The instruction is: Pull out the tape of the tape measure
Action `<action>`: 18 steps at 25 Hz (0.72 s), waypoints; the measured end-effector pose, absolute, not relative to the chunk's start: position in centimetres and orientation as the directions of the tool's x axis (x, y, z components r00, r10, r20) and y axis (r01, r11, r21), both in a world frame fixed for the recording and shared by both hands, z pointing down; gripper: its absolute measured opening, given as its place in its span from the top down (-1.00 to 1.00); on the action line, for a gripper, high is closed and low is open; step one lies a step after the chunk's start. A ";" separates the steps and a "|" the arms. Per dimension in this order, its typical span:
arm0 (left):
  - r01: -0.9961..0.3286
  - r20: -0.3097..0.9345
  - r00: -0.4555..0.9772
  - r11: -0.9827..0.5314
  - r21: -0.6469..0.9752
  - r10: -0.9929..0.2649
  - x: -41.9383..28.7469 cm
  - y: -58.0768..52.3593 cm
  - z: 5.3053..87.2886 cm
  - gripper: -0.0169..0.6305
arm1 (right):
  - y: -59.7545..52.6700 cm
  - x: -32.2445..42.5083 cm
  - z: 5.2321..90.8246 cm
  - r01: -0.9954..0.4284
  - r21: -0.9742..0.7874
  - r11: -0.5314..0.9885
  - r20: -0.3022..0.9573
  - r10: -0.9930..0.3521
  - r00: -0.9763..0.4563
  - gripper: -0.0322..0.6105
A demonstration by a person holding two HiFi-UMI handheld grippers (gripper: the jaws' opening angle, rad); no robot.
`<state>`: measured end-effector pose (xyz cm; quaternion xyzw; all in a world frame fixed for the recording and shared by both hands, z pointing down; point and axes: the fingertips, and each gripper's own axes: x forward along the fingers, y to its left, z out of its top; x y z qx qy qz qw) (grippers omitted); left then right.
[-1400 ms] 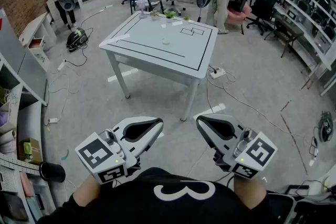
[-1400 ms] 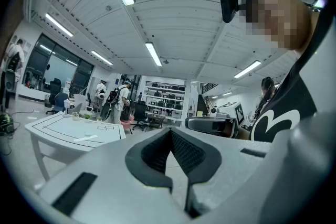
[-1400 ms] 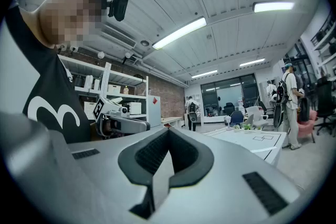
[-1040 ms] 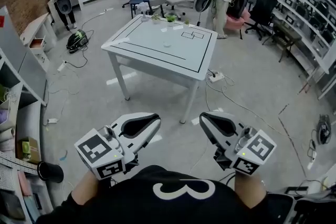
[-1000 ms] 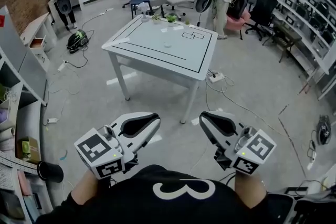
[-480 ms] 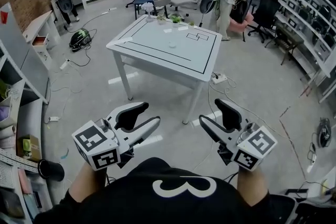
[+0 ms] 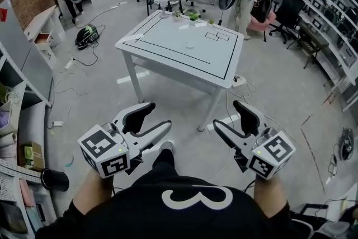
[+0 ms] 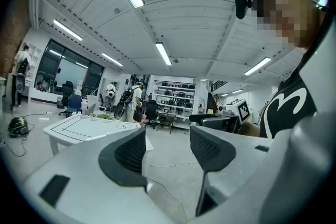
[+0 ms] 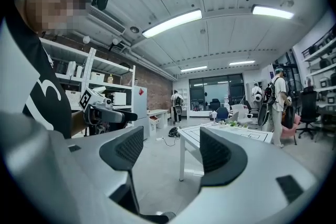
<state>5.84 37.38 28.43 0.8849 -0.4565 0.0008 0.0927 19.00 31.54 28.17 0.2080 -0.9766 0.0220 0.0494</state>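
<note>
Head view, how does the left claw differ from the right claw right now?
Pose: the grey-and-white left claw slants up to the right, the matching right claw up to the left. Outlook: the square white table sits left of the left claw's jaws in its own view, but its corner shows between the right claw's jaws. Shared: both have just been opening, their jaws stand wide apart, and nothing is between them.

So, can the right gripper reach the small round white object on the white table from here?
Probably not yet: the small round white object lies on the white table, well beyond the right gripper across the floor. Its fingers have just been opening, with nothing between them. Nothing blocks the way.
</note>
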 end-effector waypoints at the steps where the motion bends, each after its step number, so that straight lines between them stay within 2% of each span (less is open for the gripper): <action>1: -0.808 0.088 0.584 -0.567 0.162 -0.807 5.5 36.8 28.7 0.18 | 30.9 18.6 28.4 -0.411 -0.021 0.911 0.107 -0.407 -0.907 -0.08; 10: -0.783 0.098 0.614 -0.588 0.204 -0.783 0.3 28.1 30.7 0.18 | 23.0 13.2 30.8 -0.436 -0.053 0.899 0.152 -0.424 -0.893 -0.08; 18: -0.747 0.137 0.658 -0.622 0.235 -0.740 -7.2 15.5 32.4 0.18 | 11.4 5.8 32.2 -0.498 -0.089 0.863 0.203 -0.473 -0.857 -0.08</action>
